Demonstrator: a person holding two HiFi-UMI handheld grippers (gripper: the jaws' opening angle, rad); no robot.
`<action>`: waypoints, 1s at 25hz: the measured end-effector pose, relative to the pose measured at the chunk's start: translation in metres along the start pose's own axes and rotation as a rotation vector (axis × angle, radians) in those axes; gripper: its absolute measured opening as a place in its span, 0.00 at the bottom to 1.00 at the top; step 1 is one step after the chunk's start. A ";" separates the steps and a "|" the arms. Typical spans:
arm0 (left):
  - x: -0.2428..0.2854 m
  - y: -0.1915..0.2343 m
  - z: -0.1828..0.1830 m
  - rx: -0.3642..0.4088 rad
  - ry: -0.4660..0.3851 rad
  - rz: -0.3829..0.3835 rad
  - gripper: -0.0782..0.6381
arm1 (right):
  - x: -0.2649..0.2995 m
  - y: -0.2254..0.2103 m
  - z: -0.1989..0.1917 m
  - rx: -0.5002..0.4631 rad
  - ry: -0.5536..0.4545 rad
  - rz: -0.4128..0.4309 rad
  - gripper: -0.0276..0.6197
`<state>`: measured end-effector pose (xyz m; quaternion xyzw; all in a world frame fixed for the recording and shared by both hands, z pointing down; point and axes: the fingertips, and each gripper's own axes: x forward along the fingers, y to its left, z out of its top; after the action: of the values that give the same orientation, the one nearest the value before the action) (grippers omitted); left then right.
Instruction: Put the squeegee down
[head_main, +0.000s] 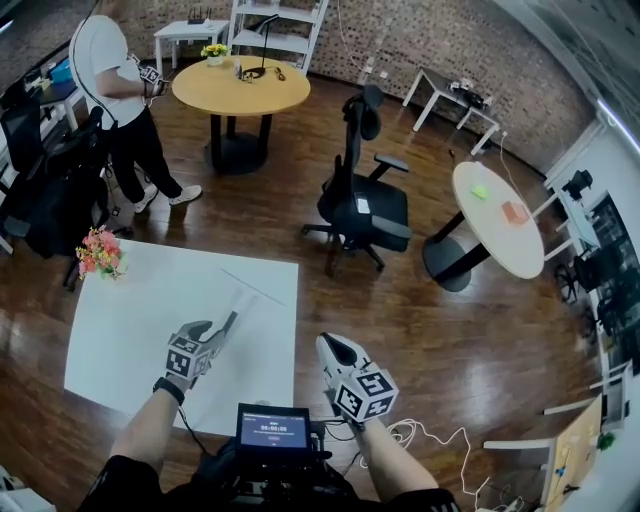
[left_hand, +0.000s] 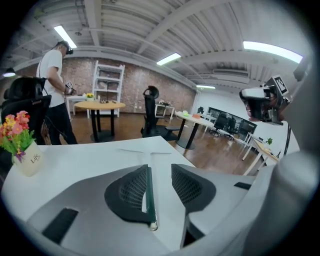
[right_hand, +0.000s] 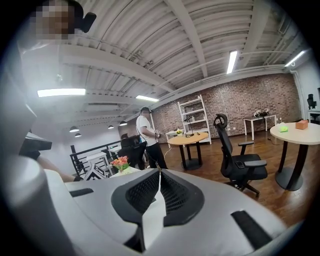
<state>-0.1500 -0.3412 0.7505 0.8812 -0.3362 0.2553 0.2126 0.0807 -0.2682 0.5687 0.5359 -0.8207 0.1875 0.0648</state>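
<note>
The squeegee (head_main: 256, 291) lies flat on the white table (head_main: 130, 335), a thin blade with its handle pointing toward me. In the left gripper view the squeegee (left_hand: 149, 153) shows as a pale T shape on the tabletop just beyond the jaws. My left gripper (head_main: 230, 322) hovers above the handle end, open (left_hand: 160, 168), with nothing between its jaws and clear of the squeegee. My right gripper (head_main: 322, 342) hangs off the table's right edge over the floor; its fingertips meet (right_hand: 159, 171) and it holds nothing.
A pot of pink and orange flowers (head_main: 100, 255) stands at the table's far left corner. A black office chair (head_main: 365, 205) is beyond the table. A person (head_main: 115, 90) stands by a round wooden table (head_main: 240, 88). A white round table (head_main: 495, 215) is at right.
</note>
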 end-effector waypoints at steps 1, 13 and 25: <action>-0.008 -0.002 0.003 0.002 -0.011 0.002 0.33 | -0.001 0.002 0.000 -0.003 0.005 -0.003 0.09; -0.081 -0.038 0.032 0.042 -0.155 0.037 0.37 | -0.012 0.017 0.011 -0.014 0.003 0.013 0.08; -0.116 -0.068 0.046 0.052 -0.203 0.039 0.42 | -0.019 0.020 0.004 0.004 0.002 0.039 0.07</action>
<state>-0.1630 -0.2641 0.6320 0.9012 -0.3661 0.1775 0.1495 0.0706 -0.2465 0.5543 0.5196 -0.8306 0.1908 0.0612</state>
